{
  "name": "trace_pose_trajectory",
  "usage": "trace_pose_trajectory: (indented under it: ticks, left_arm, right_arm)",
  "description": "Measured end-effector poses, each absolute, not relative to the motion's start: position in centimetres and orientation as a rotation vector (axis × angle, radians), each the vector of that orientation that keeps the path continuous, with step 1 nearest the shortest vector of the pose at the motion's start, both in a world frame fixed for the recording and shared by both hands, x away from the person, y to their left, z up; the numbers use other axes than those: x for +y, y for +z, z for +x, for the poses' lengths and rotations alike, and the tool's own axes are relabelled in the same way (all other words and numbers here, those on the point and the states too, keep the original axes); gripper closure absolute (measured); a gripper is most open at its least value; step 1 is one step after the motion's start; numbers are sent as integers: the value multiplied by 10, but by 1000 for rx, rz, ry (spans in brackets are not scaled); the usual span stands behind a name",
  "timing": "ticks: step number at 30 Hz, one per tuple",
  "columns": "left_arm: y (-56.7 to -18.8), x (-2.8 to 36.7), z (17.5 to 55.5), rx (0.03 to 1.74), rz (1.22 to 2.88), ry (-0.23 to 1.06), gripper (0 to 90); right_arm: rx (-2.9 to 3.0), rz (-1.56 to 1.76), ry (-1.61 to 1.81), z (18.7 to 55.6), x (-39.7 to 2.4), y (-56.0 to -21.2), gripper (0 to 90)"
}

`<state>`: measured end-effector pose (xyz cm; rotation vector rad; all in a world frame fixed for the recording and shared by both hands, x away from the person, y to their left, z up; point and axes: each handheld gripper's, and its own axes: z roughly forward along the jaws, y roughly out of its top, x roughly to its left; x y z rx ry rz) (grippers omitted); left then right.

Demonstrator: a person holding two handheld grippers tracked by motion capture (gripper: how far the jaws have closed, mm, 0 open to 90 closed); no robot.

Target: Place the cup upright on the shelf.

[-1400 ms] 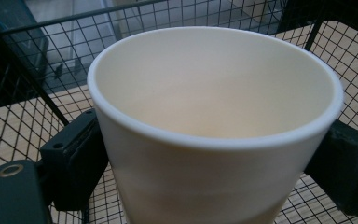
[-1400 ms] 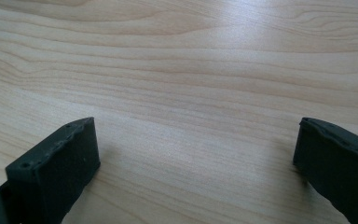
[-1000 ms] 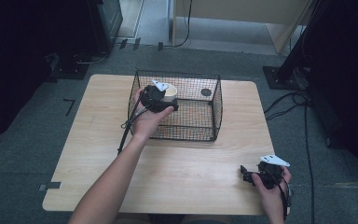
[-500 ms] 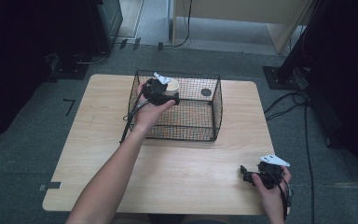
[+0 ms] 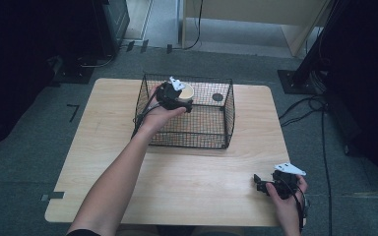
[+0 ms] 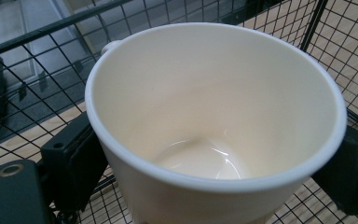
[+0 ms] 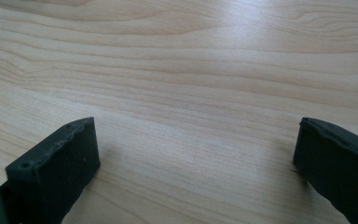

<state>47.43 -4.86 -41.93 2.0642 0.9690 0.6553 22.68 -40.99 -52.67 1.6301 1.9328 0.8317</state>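
Note:
A cream cup (image 6: pixel 214 116) is clamped between the two black jaws of my left gripper (image 6: pixel 214 172), one jaw on each side of its wall. In the high view the left gripper (image 5: pixel 184 101) holds the cup (image 5: pixel 188 91) inside the black wire basket (image 5: pixel 226 115), near its back left corner. The cup is empty and upright. My right gripper (image 5: pixel 260 184) rests low over the table (image 5: pixel 103 147) near the front right edge. Its jaws stand wide apart with bare wood (image 7: pixel 191 93) between them.
A small dark round object (image 5: pixel 217 97) lies on the basket's floor at the back right. Cables (image 5: pixel 305 105) run over the grey floor to the right of the table. Dark equipment stands at the back left.
My left hand has carried the cup a little farther back and left inside the basket. The right gripper has stayed where it was.

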Motion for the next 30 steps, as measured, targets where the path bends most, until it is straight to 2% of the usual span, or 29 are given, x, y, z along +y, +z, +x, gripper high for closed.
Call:
trace_pose_trajectory:
  ticks: [13,30]
  left_arm:
    - [-439,-46,480,951,2176,530,95]
    - [-454,-47,482,924,2263,481,95]
  right_arm:
    - [1932,1631,832,227,-410,-527,0]
    - [1932,1630,832,227,-410,-527,0]
